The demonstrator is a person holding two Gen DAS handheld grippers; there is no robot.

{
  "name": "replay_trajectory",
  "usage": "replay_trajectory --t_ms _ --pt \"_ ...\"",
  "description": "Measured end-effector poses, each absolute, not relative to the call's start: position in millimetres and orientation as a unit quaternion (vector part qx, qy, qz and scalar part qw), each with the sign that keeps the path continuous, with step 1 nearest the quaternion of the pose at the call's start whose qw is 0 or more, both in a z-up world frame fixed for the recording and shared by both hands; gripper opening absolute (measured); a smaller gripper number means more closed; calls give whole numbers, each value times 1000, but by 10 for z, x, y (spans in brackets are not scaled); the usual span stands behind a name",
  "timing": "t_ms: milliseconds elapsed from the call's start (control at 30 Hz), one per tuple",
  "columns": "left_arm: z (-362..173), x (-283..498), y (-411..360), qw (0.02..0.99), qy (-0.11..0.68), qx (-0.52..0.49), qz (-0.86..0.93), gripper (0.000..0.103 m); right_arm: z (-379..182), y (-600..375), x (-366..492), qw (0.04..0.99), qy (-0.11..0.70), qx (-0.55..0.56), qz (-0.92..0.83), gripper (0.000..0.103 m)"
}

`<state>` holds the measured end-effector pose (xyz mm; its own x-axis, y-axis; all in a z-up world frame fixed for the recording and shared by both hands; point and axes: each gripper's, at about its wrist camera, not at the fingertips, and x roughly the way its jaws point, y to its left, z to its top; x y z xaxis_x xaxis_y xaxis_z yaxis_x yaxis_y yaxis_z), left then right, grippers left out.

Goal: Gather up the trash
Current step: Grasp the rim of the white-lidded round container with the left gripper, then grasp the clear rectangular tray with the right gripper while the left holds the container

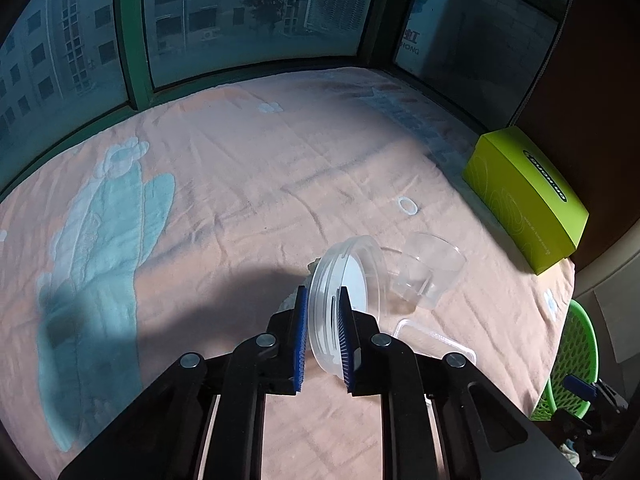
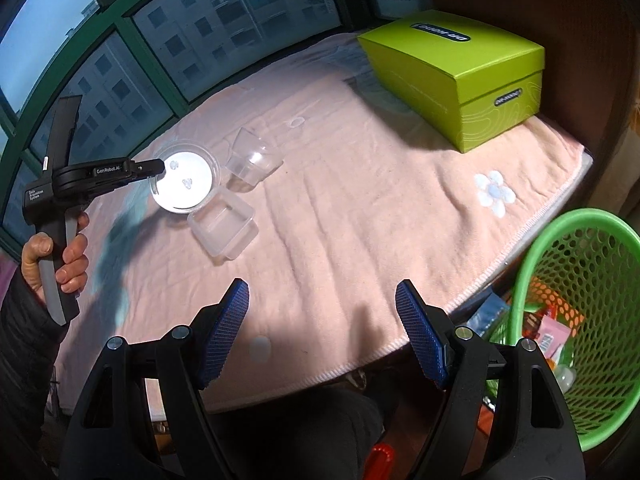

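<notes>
A round clear plastic container (image 1: 352, 276) with a white bottom stands tilted on the pink blanket (image 1: 248, 184). My left gripper (image 1: 322, 292) is shut on its near rim, one blue pad on each side of the wall. The right wrist view shows the same container (image 2: 184, 182) at the left, with the left gripper (image 2: 160, 168) at its edge and a hand on the handle. Beside it lie a clear cup (image 2: 252, 160) on its side and a square clear tub (image 2: 224, 228). My right gripper (image 2: 322, 292) hangs open over the blanket's near edge with nothing between its fingers.
A lime-green cardboard box (image 2: 460, 72) stands at the far right of the blanket. A green mesh basket (image 2: 580, 216) holding wrappers sits on the floor to the right, below the table's edge. Windows with green frames run along the far side.
</notes>
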<state>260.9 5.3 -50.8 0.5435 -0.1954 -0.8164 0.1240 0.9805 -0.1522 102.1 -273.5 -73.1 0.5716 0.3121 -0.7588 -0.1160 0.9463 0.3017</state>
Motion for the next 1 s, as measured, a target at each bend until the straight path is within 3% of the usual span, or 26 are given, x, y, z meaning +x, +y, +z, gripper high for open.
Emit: replay_trajectory --t_ms 500,1000 --pt "-17 2419 487 891 439 -53 -99 6 -813 -1801 1586 864 442 -29 237 84" --pt "-86 2394 734 888 448 -61 -83 6 -1154 -1417 2020 837 457 -99 283 85"
